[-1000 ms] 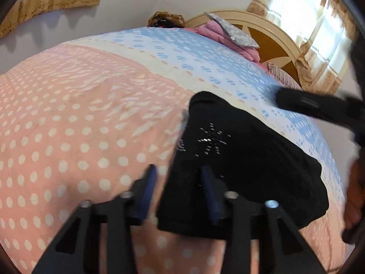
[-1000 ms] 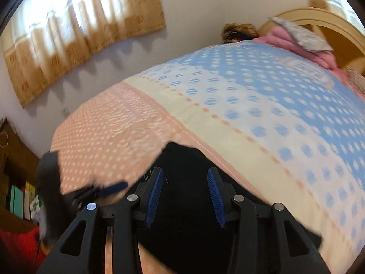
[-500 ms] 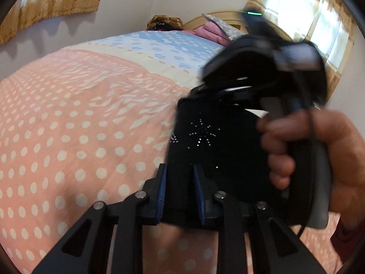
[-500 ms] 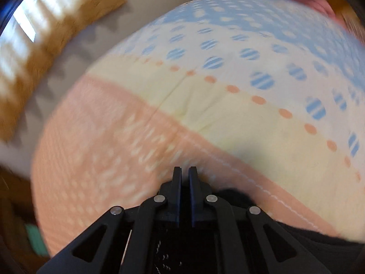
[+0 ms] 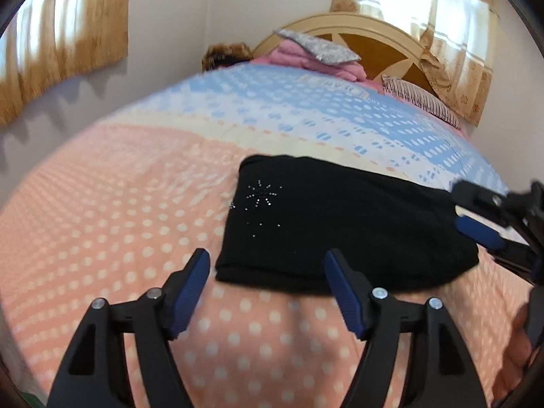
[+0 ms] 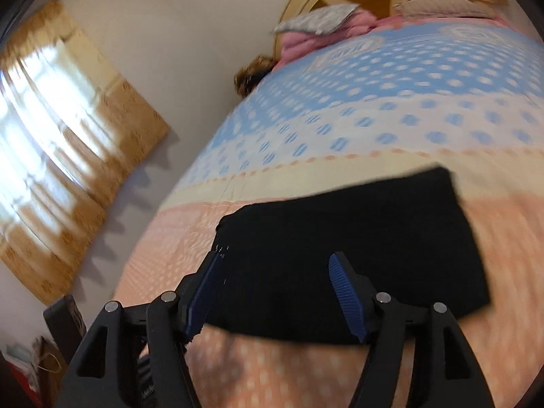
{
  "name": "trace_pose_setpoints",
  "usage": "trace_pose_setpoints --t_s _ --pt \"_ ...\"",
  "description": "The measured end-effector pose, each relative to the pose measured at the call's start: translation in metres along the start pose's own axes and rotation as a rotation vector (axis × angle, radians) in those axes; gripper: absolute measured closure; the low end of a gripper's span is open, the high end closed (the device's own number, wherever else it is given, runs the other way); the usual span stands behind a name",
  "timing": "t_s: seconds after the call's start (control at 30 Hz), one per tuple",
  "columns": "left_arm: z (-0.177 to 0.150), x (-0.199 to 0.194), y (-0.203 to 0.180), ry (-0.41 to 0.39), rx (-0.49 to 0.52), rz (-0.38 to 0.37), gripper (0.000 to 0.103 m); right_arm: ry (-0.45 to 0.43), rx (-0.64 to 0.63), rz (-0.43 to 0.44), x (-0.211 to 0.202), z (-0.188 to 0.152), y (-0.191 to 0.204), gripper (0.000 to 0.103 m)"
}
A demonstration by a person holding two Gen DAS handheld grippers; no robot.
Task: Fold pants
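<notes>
The black pants (image 5: 340,224) lie folded into a compact rectangle on the pink dotted part of the bedspread (image 5: 102,224), a sparkly star pattern on top near their left end. My left gripper (image 5: 266,262) hovers at their near edge, its jaws opening, the pads off the cloth. My right gripper (image 5: 467,216) shows at the pants' right end in the left wrist view. In the right wrist view the pants (image 6: 357,248) lie just beyond my right gripper (image 6: 274,265). Its jaws are opening and its blue pads (image 6: 346,292) grip nothing.
The bedspread turns cream, then blue (image 5: 306,102), toward a round wooden headboard (image 5: 374,37). A pink blanket with a grey pillow (image 5: 316,47) and a striped pillow (image 5: 418,98) lie there. Curtained windows (image 6: 51,136) stand on both sides. A hand (image 5: 520,336) shows at lower right.
Both grippers were shut at the pants' edges half a second ago; now both have opened and pulled back. The pants lie let go, flat and folded.
</notes>
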State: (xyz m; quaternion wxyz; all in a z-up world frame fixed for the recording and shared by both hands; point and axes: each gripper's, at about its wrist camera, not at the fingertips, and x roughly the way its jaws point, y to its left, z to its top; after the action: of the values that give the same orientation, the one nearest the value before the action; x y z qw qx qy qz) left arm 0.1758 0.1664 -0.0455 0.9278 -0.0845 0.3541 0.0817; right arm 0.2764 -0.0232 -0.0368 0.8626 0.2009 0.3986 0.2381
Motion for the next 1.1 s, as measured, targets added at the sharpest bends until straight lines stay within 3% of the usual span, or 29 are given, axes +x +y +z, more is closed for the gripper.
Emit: trace_pose_setpoints --t_s 0.13,0.2,0.33,0.47,0.73,1.1 --pt "-0.014 -0.025 -0.019 -0.031 0.099 0.058 0.017 -0.09 -0.063 -0.152 -0.058 -0.035 0.003 0.036" --pt "-0.02 -0.037 -0.028 -0.056 0.142 0.086 0.006 -0.132 -0.111 -0.214 -0.079 -0.051 0.012 0.036" --pt "-0.036 -0.071 -0.037 -0.122 0.203 0.121 0.0 -0.207 -0.215 -0.318 -0.127 -0.088 0.031 0.036" --pt "-0.042 -0.092 -0.036 -0.122 0.187 0.084 0.0 -0.259 -0.242 -0.396 -0.156 -0.113 0.047 0.036" --pt "-0.053 -0.12 -0.035 -0.098 0.168 0.026 0.0 -0.312 -0.264 -0.396 -0.195 -0.14 0.074 0.036" --pt "-0.053 -0.155 -0.035 -0.207 0.176 0.029 0.0 -0.39 -0.237 -0.336 -0.222 -0.154 0.103 0.035"
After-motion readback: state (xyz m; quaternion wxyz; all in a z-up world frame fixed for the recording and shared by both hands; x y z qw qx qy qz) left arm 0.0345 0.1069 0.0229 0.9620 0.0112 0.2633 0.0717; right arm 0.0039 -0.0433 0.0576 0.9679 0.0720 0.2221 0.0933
